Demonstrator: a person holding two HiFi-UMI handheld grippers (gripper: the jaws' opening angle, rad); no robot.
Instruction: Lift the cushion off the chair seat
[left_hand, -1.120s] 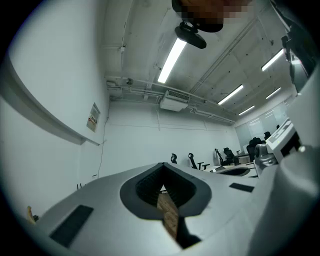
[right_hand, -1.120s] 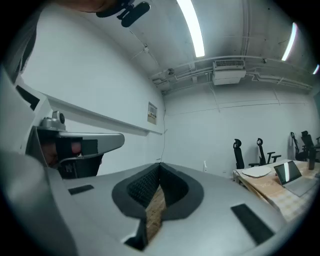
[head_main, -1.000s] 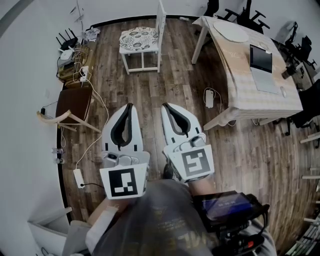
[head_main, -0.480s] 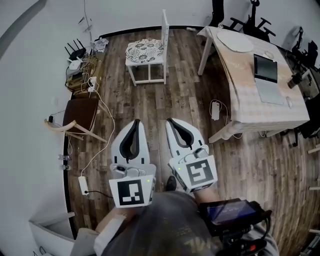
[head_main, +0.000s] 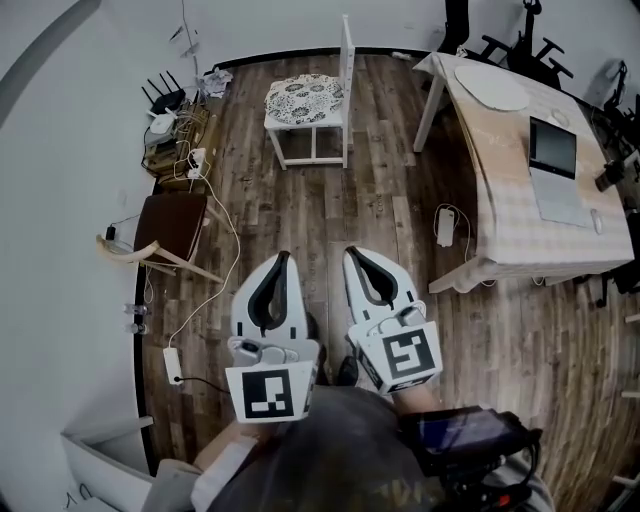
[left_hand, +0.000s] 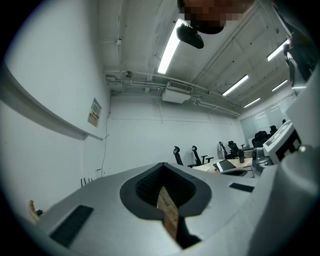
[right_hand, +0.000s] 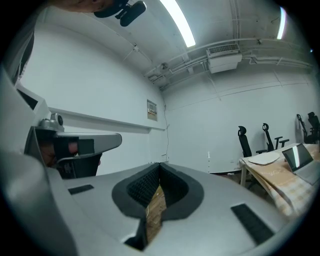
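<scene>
In the head view a white chair (head_main: 335, 95) stands far ahead by the back wall, with a patterned round cushion (head_main: 304, 98) lying on its seat. My left gripper (head_main: 284, 257) and right gripper (head_main: 352, 253) are held side by side low in that view, well short of the chair, over bare wood floor. Both point level toward the chair. Each has its jaws closed tip to tip with nothing between them. In the left gripper view the left gripper (left_hand: 162, 165) shows only floor through its jaw window; the right gripper (right_hand: 159, 164) shows the same in its own view.
A long table (head_main: 520, 190) with a laptop (head_main: 556, 150) and a round mat stands at the right. A brown wooden chair (head_main: 168, 225) sits by the left wall, with a router, power strips and cables (head_main: 200, 290) trailing on the floor. Office chairs (right_hand: 245, 142) line the back.
The white chair and cushion have shifted right and slightly down in the head view. Both grippers sit lower in that view than a second ago; their jaws stay shut.
</scene>
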